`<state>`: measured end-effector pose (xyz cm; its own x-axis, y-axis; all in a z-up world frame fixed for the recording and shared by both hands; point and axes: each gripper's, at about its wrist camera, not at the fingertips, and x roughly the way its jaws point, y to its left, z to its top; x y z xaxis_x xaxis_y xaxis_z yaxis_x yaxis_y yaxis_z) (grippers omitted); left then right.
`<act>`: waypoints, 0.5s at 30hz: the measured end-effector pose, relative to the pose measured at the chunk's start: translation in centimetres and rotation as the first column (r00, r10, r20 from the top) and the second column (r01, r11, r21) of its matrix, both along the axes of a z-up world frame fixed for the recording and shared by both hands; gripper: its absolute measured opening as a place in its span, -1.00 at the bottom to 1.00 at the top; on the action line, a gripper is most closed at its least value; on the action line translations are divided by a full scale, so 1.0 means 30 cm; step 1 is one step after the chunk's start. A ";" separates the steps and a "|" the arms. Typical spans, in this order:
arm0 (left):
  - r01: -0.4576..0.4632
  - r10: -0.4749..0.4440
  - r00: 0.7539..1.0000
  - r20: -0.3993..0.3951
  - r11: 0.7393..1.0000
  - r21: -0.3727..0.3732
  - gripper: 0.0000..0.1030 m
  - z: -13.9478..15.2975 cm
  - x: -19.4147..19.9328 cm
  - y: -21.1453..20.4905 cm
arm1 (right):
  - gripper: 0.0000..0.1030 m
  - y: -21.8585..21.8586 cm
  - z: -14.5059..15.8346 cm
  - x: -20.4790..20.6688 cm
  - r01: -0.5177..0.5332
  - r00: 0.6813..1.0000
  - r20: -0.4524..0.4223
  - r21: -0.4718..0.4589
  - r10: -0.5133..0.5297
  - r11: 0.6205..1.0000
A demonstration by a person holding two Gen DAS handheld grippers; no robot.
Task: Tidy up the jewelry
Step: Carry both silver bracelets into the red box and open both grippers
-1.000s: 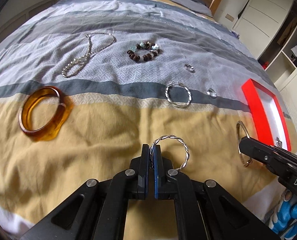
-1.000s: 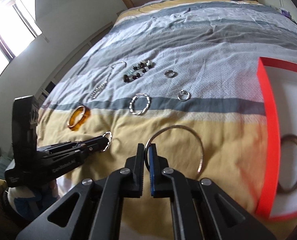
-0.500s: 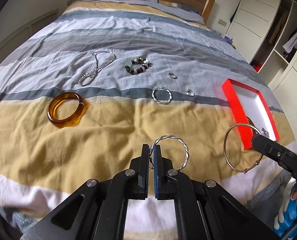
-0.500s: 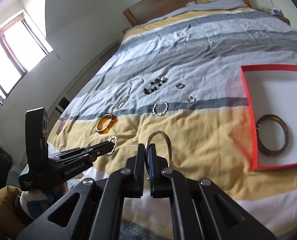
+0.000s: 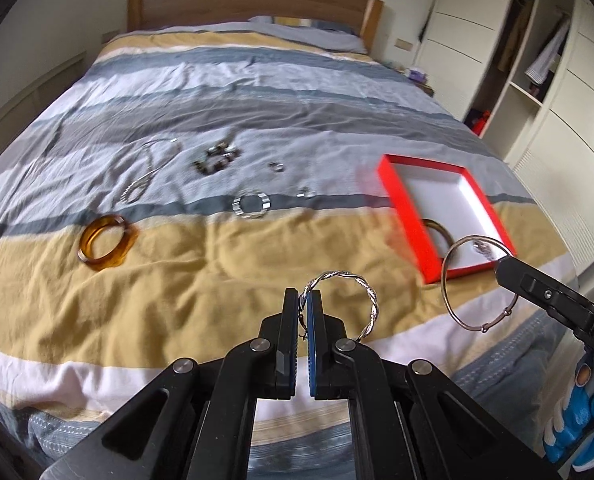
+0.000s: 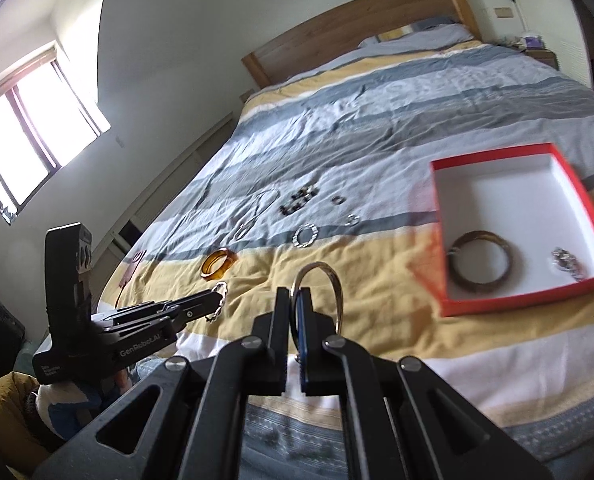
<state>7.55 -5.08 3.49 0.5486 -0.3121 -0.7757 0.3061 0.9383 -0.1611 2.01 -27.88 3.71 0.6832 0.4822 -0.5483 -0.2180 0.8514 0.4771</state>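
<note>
Above bed foot: both grippers lifted vs 1 s ago. L gripper (image 5: 304,300) clamped on twisted bangle (image 5: 367,300); R gripper (image 6: 295,300) clamped on plain bangle (image 6: 339,292). Red box (image 6: 441,240) now nearer R side; drop-off likely next.

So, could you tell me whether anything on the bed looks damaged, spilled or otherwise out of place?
Nothing stands out. The left gripper holds a twisted silver bangle, the right gripper a plain silver bangle. The red box sits flat with a brown bangle inside; remaining jewelry lies loose on the duvet.
</note>
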 end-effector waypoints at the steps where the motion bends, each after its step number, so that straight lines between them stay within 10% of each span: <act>1: 0.013 -0.013 1.000 0.002 1.000 0.000 -0.93 0.004 0.000 -0.021 | -0.94 -0.027 0.002 -0.007 0.016 1.000 0.002 0.001 -0.016 1.000; 15: 0.226 -0.226 0.974 -0.009 0.974 0.019 -0.93 0.006 0.183 -0.486 | -0.94 -0.415 0.007 0.098 0.212 0.977 0.004 -0.062 -0.212 0.975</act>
<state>13.04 -19.66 3.66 0.4603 -0.4117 -0.7865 0.5097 0.8479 -0.1455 4.94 -40.32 3.93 0.7649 0.2914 -0.5744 -0.0281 0.9060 0.4222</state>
